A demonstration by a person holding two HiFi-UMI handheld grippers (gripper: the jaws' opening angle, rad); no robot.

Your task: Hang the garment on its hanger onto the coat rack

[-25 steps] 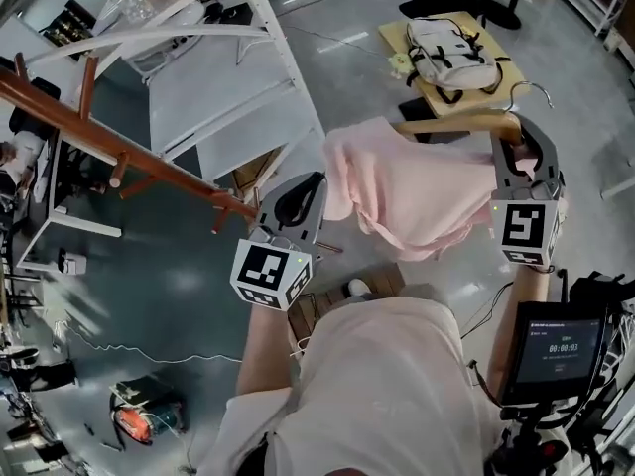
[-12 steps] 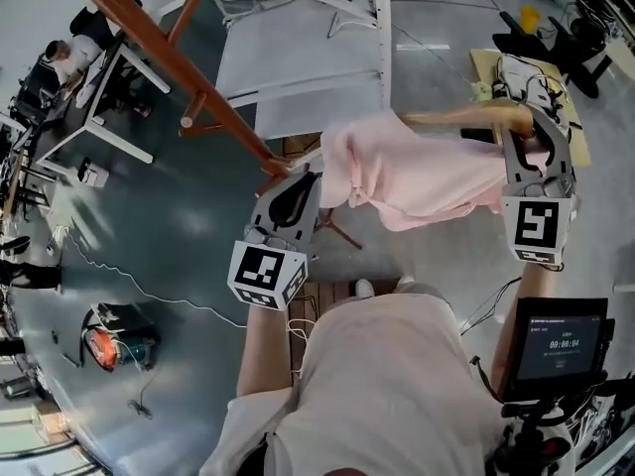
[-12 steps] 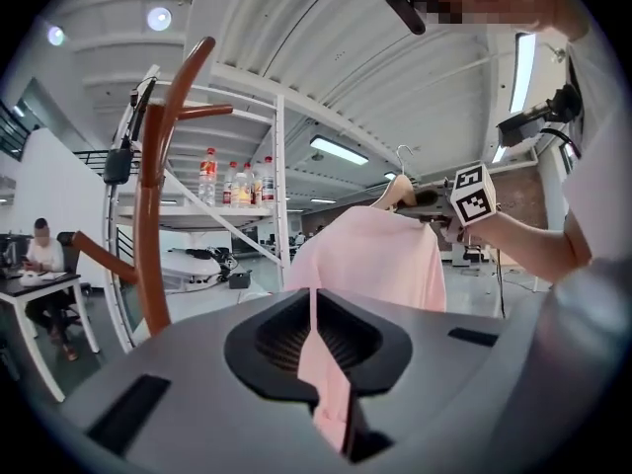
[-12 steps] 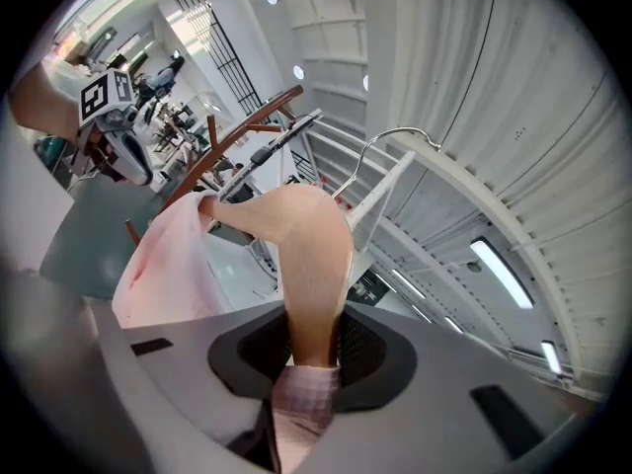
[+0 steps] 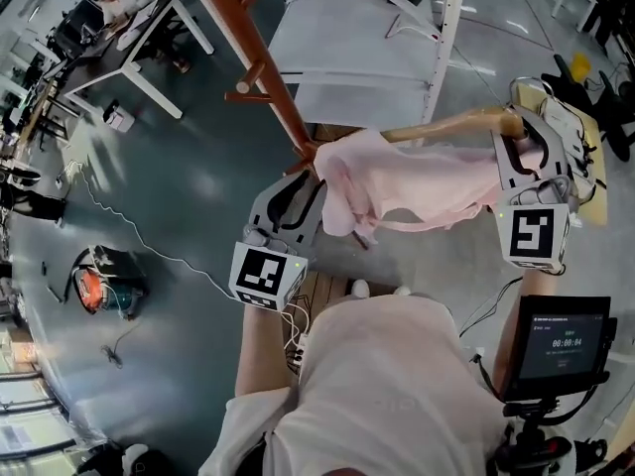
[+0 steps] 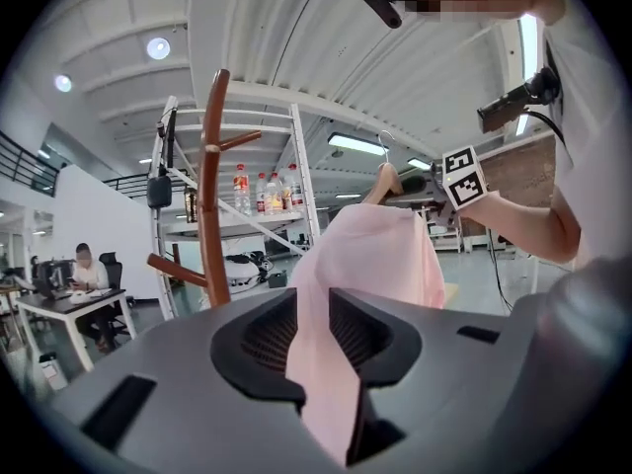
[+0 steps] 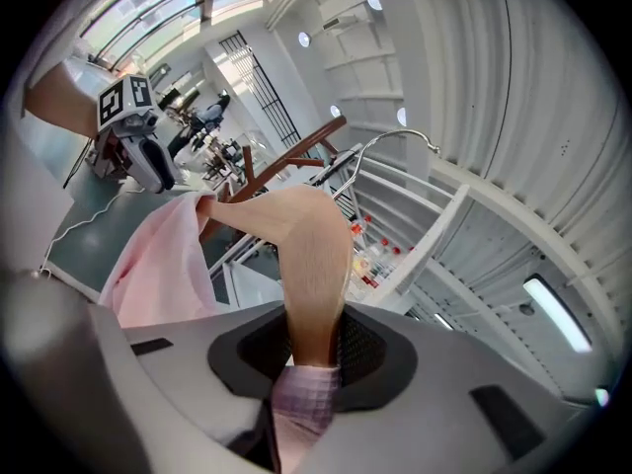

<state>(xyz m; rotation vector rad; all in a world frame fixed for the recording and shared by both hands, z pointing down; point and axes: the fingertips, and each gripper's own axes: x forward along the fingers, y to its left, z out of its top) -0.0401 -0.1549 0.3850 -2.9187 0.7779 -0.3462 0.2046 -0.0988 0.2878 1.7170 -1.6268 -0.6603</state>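
Observation:
A pale pink garment (image 5: pixel 417 186) hangs on a wooden hanger (image 5: pixel 446 125) held level between my two grippers. My right gripper (image 5: pixel 523 147) is shut on the hanger's right end; the wood (image 7: pixel 316 255) and a bit of pink cloth sit between its pads, and the metal hook (image 7: pixel 395 141) curves above. My left gripper (image 5: pixel 308 191) is at the garment's left edge. Its jaws are opening, with a fold of the cloth (image 6: pixel 380 255) still lying loosely between them. The brown wooden coat rack (image 5: pixel 253 58) slants down just above the left gripper, one peg tip close to the garment.
White metal shelving (image 5: pixel 397 38) stands behind the rack, with bottles on it (image 6: pixel 259 188). A person sits at a desk (image 5: pixel 129 28) at the far left. Cables and an orange tool (image 5: pixel 94 291) lie on the floor. A timer screen (image 5: pixel 561 345) sits at lower right.
The view has swung, and the coat rack now stands much closer, right above the left gripper. Garment and hanger have risen toward it. Both grippers keep their places at the garment's ends.

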